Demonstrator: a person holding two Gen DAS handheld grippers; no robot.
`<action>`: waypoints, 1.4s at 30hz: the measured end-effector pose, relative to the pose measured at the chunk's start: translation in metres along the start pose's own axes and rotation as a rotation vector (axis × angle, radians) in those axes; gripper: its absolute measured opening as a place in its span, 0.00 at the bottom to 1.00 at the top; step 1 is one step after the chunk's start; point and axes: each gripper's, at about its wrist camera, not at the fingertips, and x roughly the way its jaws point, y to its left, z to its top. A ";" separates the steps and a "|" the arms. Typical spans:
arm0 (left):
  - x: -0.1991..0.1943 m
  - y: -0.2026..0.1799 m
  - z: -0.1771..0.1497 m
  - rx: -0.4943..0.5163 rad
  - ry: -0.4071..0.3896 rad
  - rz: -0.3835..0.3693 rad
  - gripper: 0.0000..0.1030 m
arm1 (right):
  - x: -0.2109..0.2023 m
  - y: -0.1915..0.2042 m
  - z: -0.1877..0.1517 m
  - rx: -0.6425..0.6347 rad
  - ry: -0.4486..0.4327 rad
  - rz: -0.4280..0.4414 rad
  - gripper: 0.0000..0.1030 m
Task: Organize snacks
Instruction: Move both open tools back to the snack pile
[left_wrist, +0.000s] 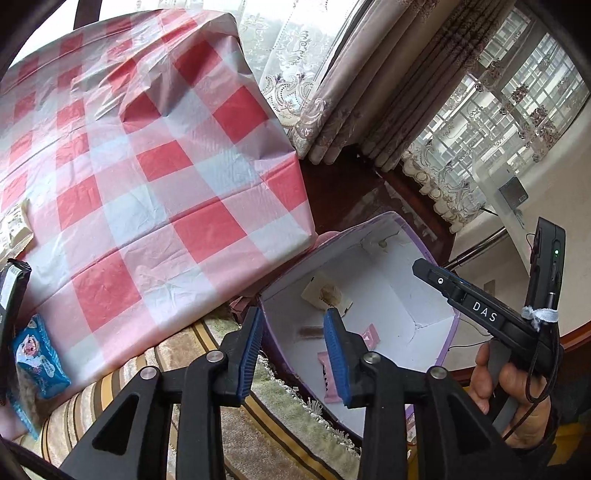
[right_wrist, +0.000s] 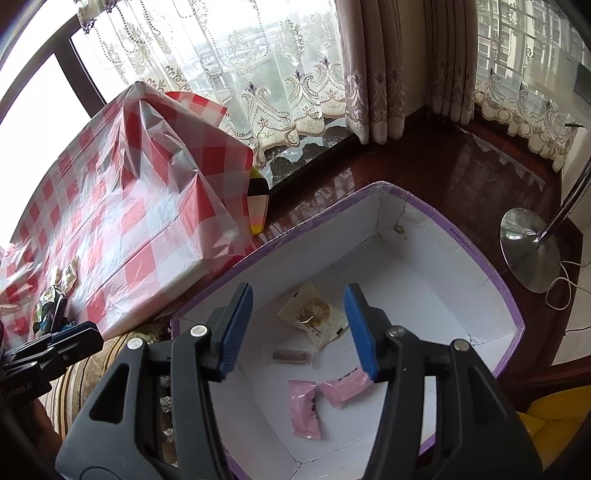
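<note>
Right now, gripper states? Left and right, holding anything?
Left gripper: open, empty, over the near rim of the purple box.
Right gripper: open, empty, above the box interior.

Purple-edged white box (right_wrist: 480, 258), open, holding cream packet (right_wrist: 312, 317), two pink packets (right_wrist: 304, 413), perhaps wafer (right_wrist: 290, 356)

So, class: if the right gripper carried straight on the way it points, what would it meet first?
Probably the cream snack packet on the floor of the purple box; the open right gripper frames it, though depth is uncertain.
</note>
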 end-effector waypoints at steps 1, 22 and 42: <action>-0.003 0.003 0.000 -0.004 -0.010 0.006 0.42 | -0.001 0.001 0.001 -0.003 -0.002 -0.001 0.55; -0.120 0.079 -0.034 -0.060 -0.391 0.263 0.70 | -0.027 0.088 0.003 -0.196 -0.103 -0.049 0.81; -0.193 0.175 -0.102 -0.210 -0.467 0.554 0.70 | -0.029 0.212 -0.044 -0.425 -0.079 0.220 0.88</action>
